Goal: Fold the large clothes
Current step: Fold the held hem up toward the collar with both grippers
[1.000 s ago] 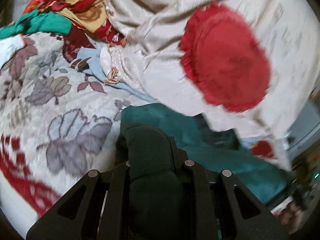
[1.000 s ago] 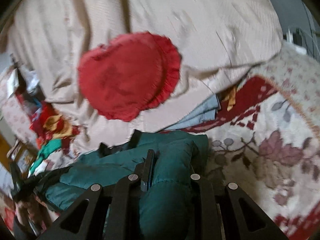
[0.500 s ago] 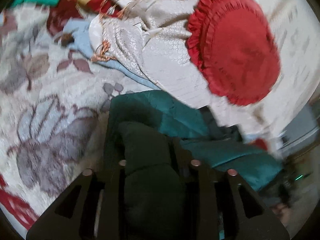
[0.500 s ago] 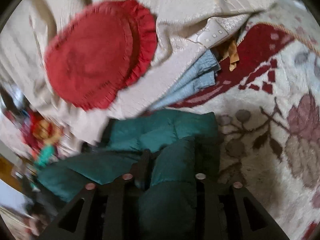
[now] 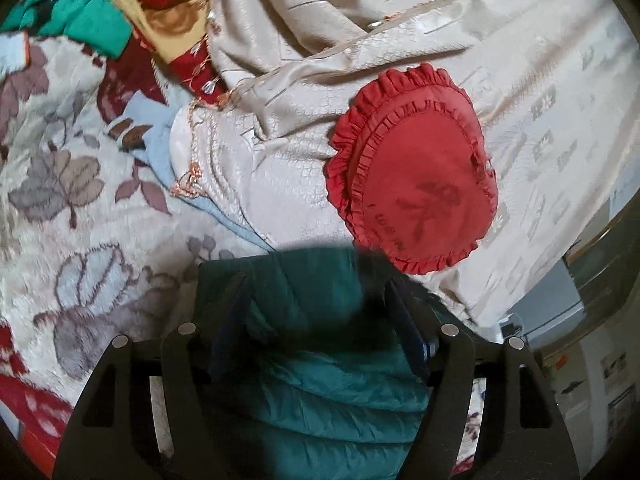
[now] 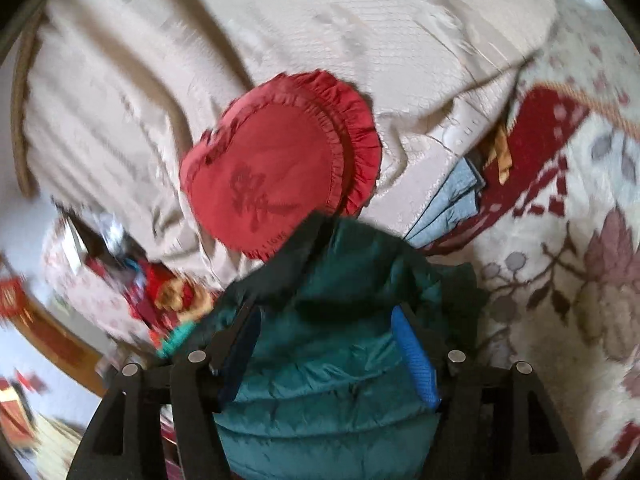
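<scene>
A dark green quilted jacket (image 5: 320, 376) lies on the flowered bedspread (image 5: 80, 208), folded in a thick bundle. My left gripper (image 5: 316, 300) is open, its jaws spread wide on either side of the jacket's fabric. In the right wrist view the same jacket (image 6: 340, 360) fills the space between the blue pads (image 6: 416, 356) of my right gripper (image 6: 324, 328), which is open too. The jacket rests loose between both pairs of fingers.
A red frilled heart-shaped cushion (image 5: 416, 184) lies on a beige blanket (image 5: 400, 40) just beyond the jacket; it also shows in the right wrist view (image 6: 276, 160). Light blue cloth (image 6: 452, 208) pokes out under the blanket. Red, yellow and green clothes (image 5: 100, 12) pile at the far left.
Both grippers were shut on the green jacket and have opened, letting it go. Both cameras have pulled back and up a little from the bed.
</scene>
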Demonstrator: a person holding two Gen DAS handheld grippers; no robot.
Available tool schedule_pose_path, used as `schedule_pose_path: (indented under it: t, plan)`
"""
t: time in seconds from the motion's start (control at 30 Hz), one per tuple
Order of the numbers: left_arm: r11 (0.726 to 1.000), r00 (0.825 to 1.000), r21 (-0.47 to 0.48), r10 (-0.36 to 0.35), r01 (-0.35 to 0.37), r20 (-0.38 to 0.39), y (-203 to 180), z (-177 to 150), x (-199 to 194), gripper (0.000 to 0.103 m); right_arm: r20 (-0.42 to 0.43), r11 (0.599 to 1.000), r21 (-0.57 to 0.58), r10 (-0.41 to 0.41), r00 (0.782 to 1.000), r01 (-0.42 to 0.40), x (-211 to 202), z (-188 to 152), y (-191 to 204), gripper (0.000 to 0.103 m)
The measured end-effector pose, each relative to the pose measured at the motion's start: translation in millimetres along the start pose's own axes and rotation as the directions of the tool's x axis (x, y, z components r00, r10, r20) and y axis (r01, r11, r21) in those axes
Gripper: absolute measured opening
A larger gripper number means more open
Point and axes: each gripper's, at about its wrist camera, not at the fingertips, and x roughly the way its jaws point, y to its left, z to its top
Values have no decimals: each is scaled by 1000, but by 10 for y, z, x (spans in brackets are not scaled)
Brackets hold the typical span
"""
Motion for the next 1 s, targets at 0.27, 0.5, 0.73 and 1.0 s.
schedule_pose_path:
  t: [0.27,0.5,0.73,1.0]
  plan:
    - [961,984,211,177,-176,13,-256,66,471,70,-47,983,-160,-101,994,93,376,99,217,65]
    - [611,828,634,555,-474,84,-556,-140,1612,70,-187,893,-314,-392,901,323,1425,216,268,65]
    - [657,803,581,597,-481,-10,-61,-224,1989,79,-293,862,-381,-457,840,336,1931,89,-192,72]
    - [637,784,564,620,-526,31,69,-270,2147,81,-257,888,-334,-409,876,317,2014,50,-468,76]
